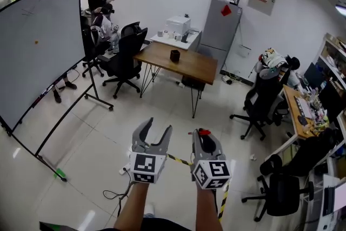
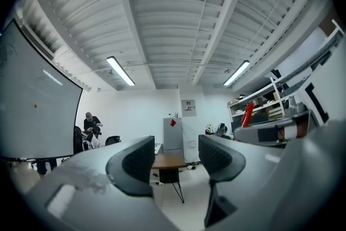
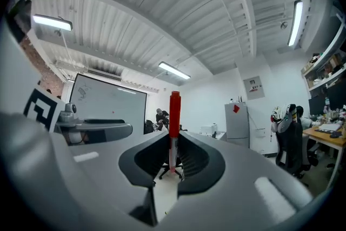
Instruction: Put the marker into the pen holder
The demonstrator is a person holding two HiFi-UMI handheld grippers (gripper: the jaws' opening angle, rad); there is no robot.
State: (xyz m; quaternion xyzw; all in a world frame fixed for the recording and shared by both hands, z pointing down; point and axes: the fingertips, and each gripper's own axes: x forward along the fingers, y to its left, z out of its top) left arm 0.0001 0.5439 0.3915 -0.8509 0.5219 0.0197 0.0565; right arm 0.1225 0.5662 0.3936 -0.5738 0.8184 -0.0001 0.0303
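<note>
A: Marker (image 3: 174, 116)?
B: Upright, pinched near its lower end in the right gripper's (image 3: 173, 155) closed jaws. The left gripper (image 2: 175, 162) gapes, empty.
A: Risk?
B: The likely holder (image 1: 174, 55) sits well off on the worktop (image 1: 201, 66). Walking could jolt the marker askew.

You are standing in an office: a wooden desk (image 1: 186, 65), rolling chairs (image 1: 125, 57), a wheeled whiteboard (image 1: 38, 46) and a printer (image 1: 178, 24) are surrounding you, with a person (image 1: 100, 0) at the far wall.
</note>
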